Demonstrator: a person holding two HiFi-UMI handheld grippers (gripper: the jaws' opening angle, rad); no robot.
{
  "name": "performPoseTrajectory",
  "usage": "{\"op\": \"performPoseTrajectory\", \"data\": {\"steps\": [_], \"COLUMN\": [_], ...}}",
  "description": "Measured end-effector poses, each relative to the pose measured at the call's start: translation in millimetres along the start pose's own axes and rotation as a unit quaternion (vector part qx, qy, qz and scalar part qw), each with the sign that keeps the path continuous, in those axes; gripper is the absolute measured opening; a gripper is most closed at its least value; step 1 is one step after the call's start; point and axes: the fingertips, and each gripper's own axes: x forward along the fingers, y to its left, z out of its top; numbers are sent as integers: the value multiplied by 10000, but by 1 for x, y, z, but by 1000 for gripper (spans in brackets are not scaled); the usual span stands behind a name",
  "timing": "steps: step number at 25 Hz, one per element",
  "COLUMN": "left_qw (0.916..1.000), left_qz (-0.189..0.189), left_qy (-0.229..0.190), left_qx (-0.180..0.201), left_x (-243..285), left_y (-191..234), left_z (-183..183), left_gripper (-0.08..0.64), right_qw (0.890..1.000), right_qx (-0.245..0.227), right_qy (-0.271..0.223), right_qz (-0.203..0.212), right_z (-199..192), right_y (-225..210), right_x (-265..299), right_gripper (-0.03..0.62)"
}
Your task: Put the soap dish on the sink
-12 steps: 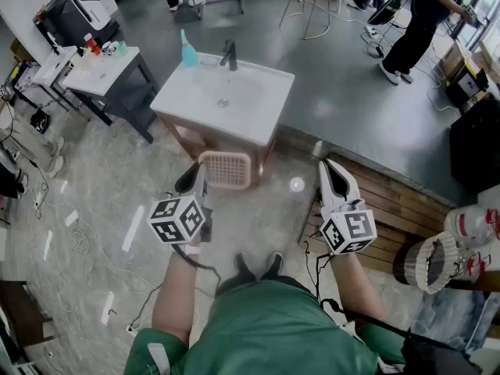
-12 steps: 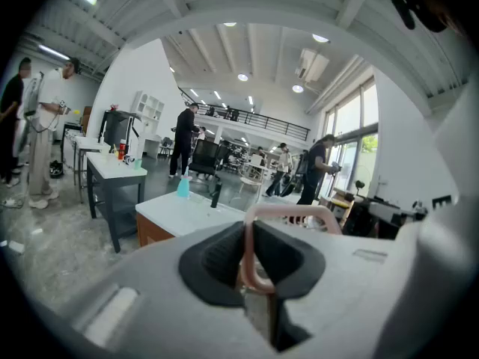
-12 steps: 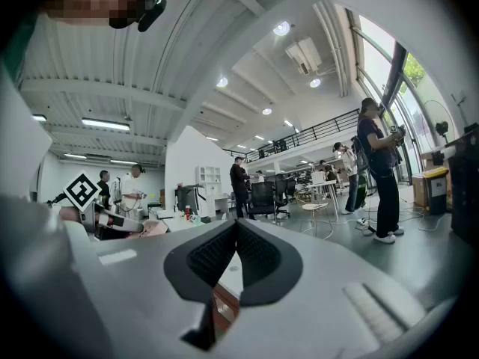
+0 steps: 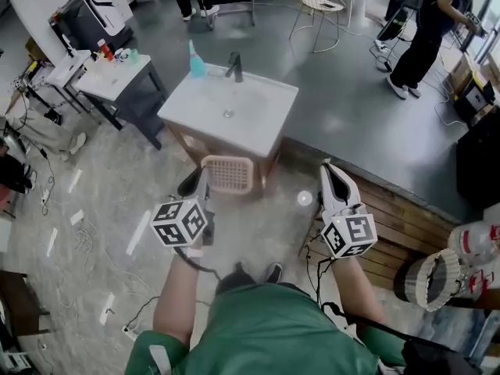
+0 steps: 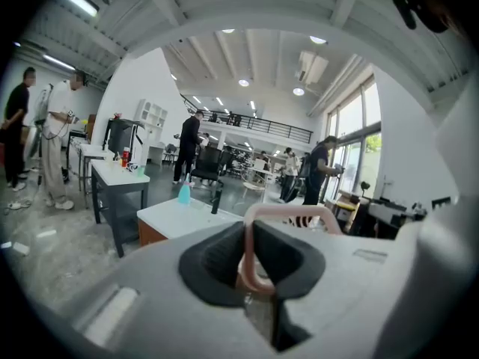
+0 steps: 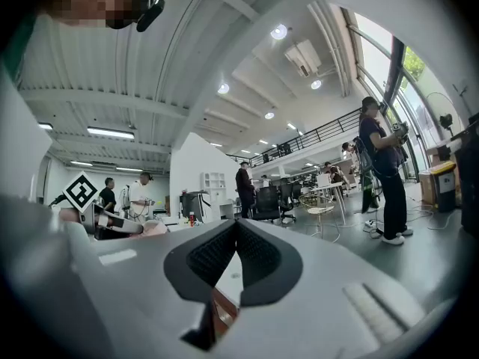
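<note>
**Soap dish short of the sink**

The left gripper (image 4: 201,184) clamps the pink soap dish (image 4: 228,173) by its rim, so it juts out ahead, in the air short of the sink's (image 4: 266,104) near edge. The right gripper (image 4: 331,180), jaws together and empty, hangs aside.

The sink (image 4: 262,112) stands in the middle, ahead of the person. The tap (image 4: 233,65) is at its back edge. A bottle (image 4: 196,61) stands on the back left corner, just beside the tap. A table (image 4: 113,82) stands to the left of the sink, and a chair (image 4: 316,2) is far behind it. The soap dish (image 4: 228,173) is in front of the sink, its left edge between the jaws of the left gripper (image 4: 201,182). The right gripper (image 4: 328,170) is off to the right, well apart, by the wooden boards (image 4: 398,209).
</note>
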Motion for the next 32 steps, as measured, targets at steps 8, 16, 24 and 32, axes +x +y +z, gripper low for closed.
{"op": "performPoseTrajectory", "data": {"steps": [8, 16, 24, 32], "left_qw": [10000, 10000, 9996, 9985], "left_qz": [92, -70, -237, -441], "left_qy": [-16, 31, 96, 244], "left_qx": [27, -55, -130, -196], "left_x": [14, 57, 127, 193], "left_y": [0, 15, 64, 123], "left_z": [4, 7, 33, 55], "left_gripper": [38, 38, 38, 38], "right_qw": [10000, 9999, 9993, 9976], "right_qx": [21, 36, -38, -60], "right_qy": [-26, 83, 170, 274], "right_qz": [46, -111, -345, -626], "right_z": [2, -6, -9, -16], "right_y": [-14, -32, -44, -45], "right_x": [13, 47, 125, 209], "right_gripper": [2, 2, 2, 2]}}
